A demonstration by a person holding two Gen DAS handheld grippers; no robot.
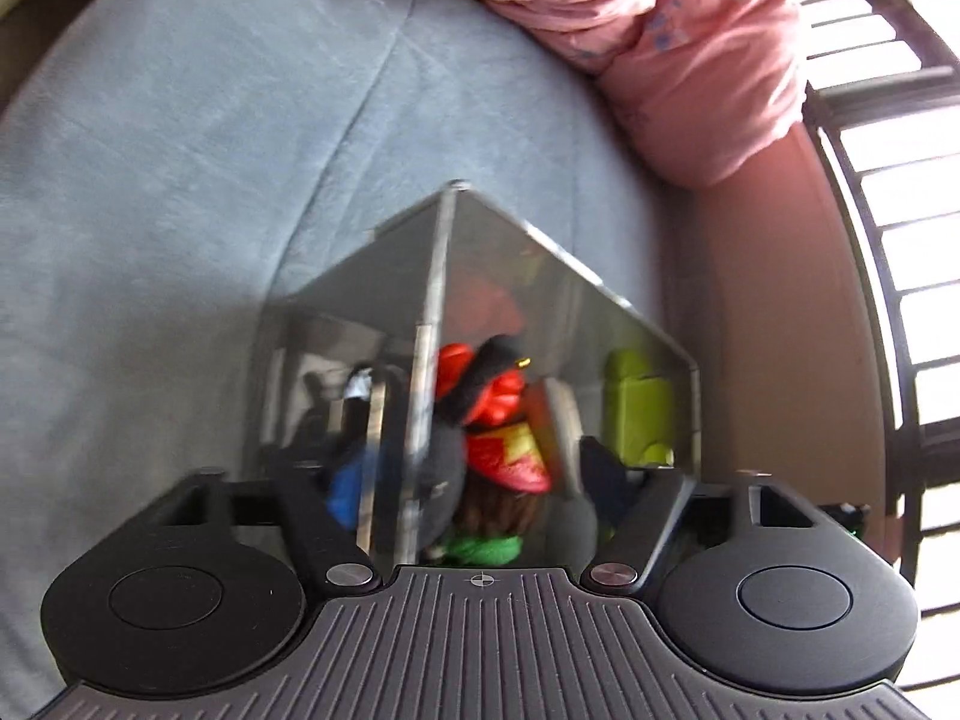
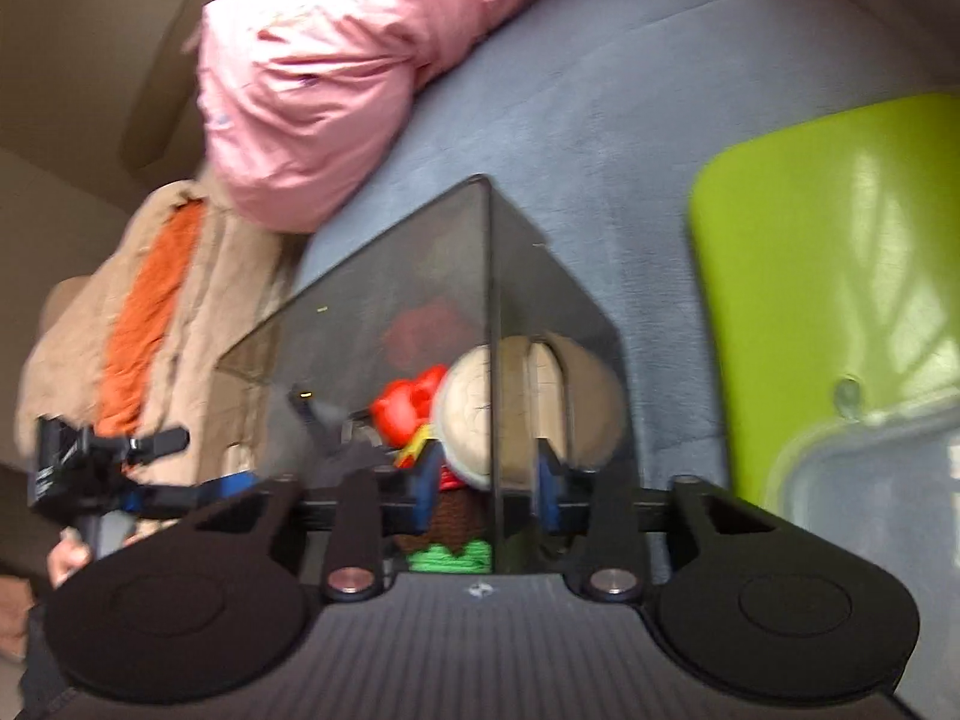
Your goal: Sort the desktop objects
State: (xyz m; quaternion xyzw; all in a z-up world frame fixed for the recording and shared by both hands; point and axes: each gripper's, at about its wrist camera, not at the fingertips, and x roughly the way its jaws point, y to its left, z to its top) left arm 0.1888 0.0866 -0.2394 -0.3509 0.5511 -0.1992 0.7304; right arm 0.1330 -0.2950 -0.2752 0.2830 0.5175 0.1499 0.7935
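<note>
A clear smoky acrylic display case [image 1: 480, 312] with a crocheted figure [image 1: 498, 420] inside (red, black, yellow, brown, green base) sits over the blue-grey bed cover. My left gripper [image 1: 474, 480] is shut on the case, fingers against its two sides. In the right wrist view the same case [image 2: 456, 312] holds the figure with its cream round head [image 2: 480, 414]. My right gripper [image 2: 486, 480] is also shut on the case from the opposite corner. The left gripper [image 2: 90, 468] shows at the left edge there.
A pink quilt [image 1: 660, 30] lies bunched at the back, also in the right wrist view [image 2: 312, 78]. A lime-green lid on a clear plastic box [image 2: 840, 276] sits right of the case. A beige and orange cloth [image 2: 144, 312] lies left. A window grille [image 1: 888, 240] is at the right.
</note>
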